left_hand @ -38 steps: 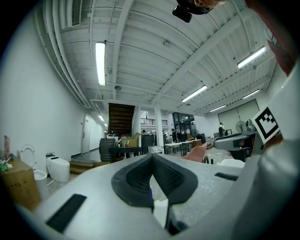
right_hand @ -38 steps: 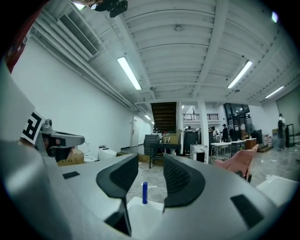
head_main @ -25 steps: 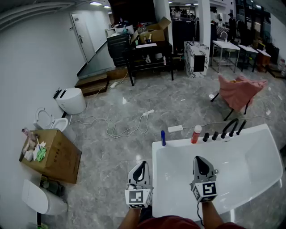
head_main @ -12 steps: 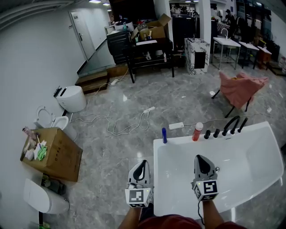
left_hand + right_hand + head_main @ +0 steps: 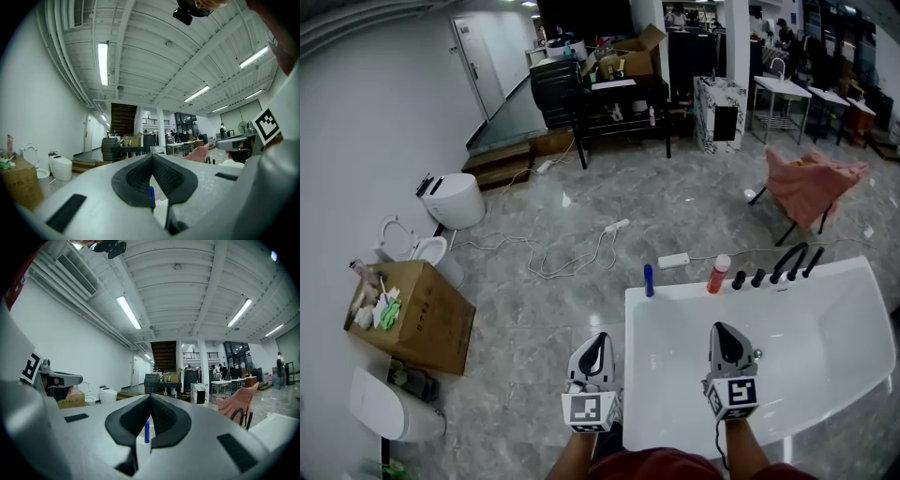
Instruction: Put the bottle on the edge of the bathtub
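A slim blue bottle (image 5: 649,279) stands upright on the far left corner of the white bathtub (image 5: 675,431) rim. A red bottle with a white cap (image 5: 718,274) stands on the same far rim beside the black tap fittings (image 5: 787,262). My left gripper (image 5: 598,339) hovers over the floor just left of the tub, shut and empty. My right gripper (image 5: 727,328) hangs over the tub basin, shut and empty. The blue bottle (image 5: 152,197) shows far off past the left gripper (image 5: 152,157), and the same blue bottle (image 5: 146,432) past the right gripper (image 5: 150,397).
An open cardboard box (image 5: 412,314) with clutter sits on the floor at left, with toilets (image 5: 450,202) near it. Cables (image 5: 572,262) and a power strip (image 5: 673,261) lie on the grey floor beyond the tub. A pink-draped chair (image 5: 811,187) stands at right.
The view has shifted a little, so the tub and bottles sit slightly lower and further right in frame. Both grippers keep their places and stay shut.
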Tool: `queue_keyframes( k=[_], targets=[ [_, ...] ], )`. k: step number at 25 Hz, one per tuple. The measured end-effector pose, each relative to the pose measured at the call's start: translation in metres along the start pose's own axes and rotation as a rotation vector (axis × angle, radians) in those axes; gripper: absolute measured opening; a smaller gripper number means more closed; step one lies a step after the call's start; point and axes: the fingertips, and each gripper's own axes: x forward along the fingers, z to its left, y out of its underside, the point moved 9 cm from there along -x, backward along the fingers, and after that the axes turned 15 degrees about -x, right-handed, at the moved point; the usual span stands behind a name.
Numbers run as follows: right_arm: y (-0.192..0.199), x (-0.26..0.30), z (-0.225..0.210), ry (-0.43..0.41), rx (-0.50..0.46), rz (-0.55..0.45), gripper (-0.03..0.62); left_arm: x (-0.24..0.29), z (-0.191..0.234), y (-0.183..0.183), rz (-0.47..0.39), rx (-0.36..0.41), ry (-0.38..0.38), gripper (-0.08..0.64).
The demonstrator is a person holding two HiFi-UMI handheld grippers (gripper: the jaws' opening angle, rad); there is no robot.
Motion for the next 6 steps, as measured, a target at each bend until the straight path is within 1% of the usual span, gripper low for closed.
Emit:
queue_keyframes(
  k=[6],
  targets=[
    [-0.0012, -0.0001, -0.0030, -0.004, -0.002, 0.012, -0.003, 0.0012, -0.0013, -0.0045, 0.003, 0.002, -0.001, 0.005]
  ],
)
